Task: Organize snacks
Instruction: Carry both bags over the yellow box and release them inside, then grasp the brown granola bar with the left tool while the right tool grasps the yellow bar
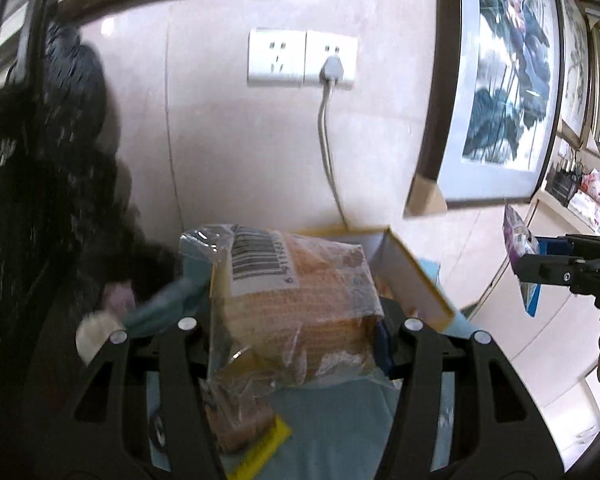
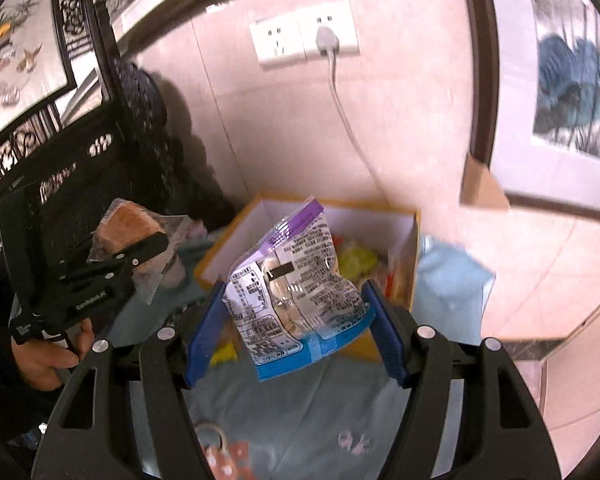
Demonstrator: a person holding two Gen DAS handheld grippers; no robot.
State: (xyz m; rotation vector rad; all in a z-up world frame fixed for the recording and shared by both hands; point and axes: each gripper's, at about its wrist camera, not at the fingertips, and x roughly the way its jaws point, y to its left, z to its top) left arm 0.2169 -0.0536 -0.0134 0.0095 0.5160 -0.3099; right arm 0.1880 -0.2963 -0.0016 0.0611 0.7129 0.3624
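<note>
**Two snack packs held above the box**

Left wrist view: the left hand-held gripper (image 1: pixel 296 320) has its jaws closed against the sides of a clear-wrapped cake (image 1: pixel 296 304), barcode label facing up. The cake hangs over the blue cloth (image 1: pixel 332 432), just in front of the open box (image 1: pixel 412 280), whose yellow-edged flap tilts to the right. Another wrapped snack (image 1: pixel 240 420) lies on the cloth beneath the cake. Behind, a wall socket (image 1: pixel 302 58) carries a grey plug (image 1: pixel 332 68) with its cord running down toward the box. At the far right edge the right hand-held gripper (image 1: pixel 540 270) shows side-on with a purple pouch (image 1: pixel 520 240) in it.

Right wrist view: the right hand-held gripper (image 2: pixel 296 320) pinches the purple pouch (image 2: pixel 296 280) between its blue pads (image 2: pixel 206 328), jaws partly closed on the pack's lower half. The pouch stands upright, printed back facing the camera, directly before the box (image 2: pixel 380 216), which holds yellow and red snacks. At left, the left hand-held gripper (image 2: pixel 140 254) grips the cake (image 2: pixel 128 224) above the cloth (image 2: pixel 300 412), a hand (image 2: pixel 48 356) on its handle.
</note>
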